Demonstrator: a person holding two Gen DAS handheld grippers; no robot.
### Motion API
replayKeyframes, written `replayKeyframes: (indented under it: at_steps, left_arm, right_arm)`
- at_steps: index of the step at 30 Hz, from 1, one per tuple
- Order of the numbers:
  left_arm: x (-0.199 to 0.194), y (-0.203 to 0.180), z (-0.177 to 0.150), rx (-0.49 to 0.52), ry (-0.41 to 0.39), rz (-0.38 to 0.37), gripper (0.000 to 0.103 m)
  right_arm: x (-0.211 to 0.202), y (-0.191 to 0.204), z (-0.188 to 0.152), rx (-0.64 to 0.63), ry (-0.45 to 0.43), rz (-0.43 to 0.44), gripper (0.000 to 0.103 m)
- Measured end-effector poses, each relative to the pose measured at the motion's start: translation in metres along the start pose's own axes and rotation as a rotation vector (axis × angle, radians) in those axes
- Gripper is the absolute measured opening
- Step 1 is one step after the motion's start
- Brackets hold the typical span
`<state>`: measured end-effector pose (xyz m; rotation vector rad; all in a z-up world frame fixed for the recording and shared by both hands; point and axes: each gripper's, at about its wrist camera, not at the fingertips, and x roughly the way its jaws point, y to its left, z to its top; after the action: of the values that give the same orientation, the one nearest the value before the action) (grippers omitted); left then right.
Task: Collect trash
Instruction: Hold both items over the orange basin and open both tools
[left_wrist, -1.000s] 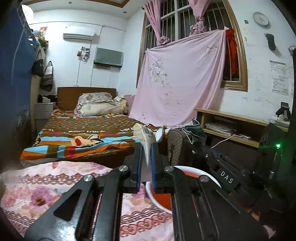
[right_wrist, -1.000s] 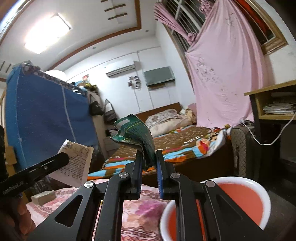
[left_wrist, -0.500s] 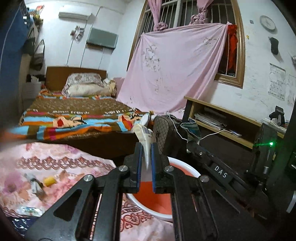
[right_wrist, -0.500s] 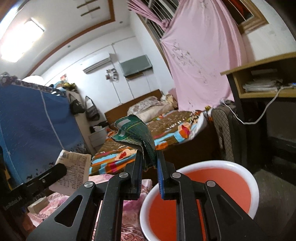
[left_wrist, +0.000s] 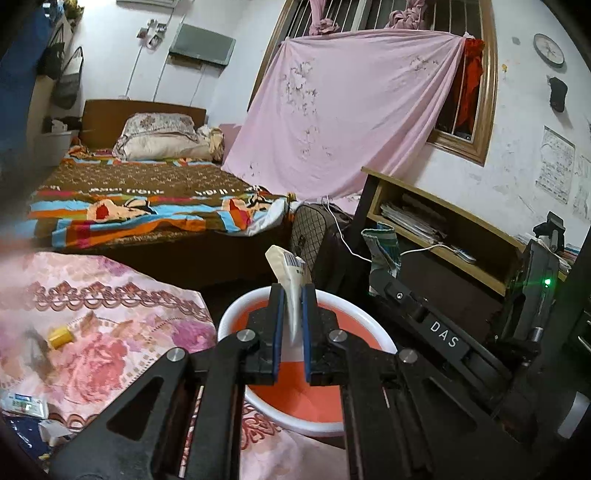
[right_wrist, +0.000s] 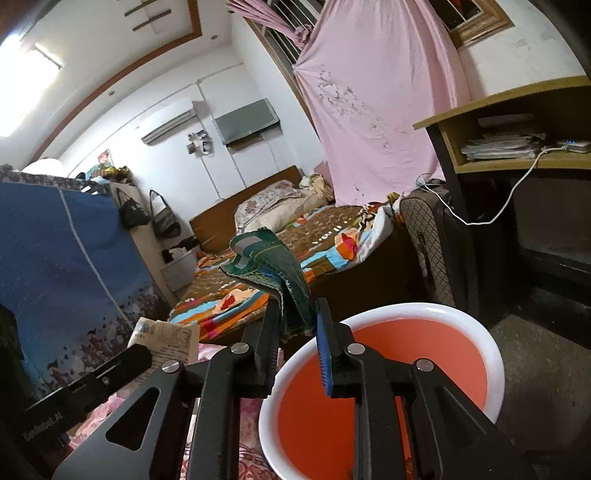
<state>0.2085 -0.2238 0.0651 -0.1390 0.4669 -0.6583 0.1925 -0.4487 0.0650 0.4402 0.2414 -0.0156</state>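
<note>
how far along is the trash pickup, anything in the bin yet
Nothing shows inside the orange bin yet. In hand: the left claw grips a paper receipt above it, and the right claw, jaws parting, is letting go of a green wrapper. Left: the yellow scrap and packet on the floral cloth.

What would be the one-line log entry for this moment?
left gripper: shut on white wrapper | right gripper: green wrapper between fingers, grip unclear | both over orange basin

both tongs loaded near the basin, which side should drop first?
Right, probably. The right tongs have already parted around the green wrapper, directly over the orange basin. The left tongs are clamped on the white wrapper, near the basin's far rim.
</note>
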Motion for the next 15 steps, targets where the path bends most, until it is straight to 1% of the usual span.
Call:
replayKeyframes:
  at_steps: [8,12,15]
  left_arm:
    - [0.010,-0.003,-0.002,-0.022,0.031,-0.011,0.000]
    - [0.014,-0.002,-0.003,-0.029,0.048,-0.012,0.000]
    - [0.020,-0.002,-0.004,-0.037,0.075,-0.007,0.000]
  right_arm:
    - [-0.001,-0.006,0.001,0.016,0.005,-0.016,0.023]
    - [-0.002,-0.006,0.000,0.019,0.007,-0.020,0.024]
    - [-0.002,-0.005,-0.001,0.020,0.009,-0.024,0.024]
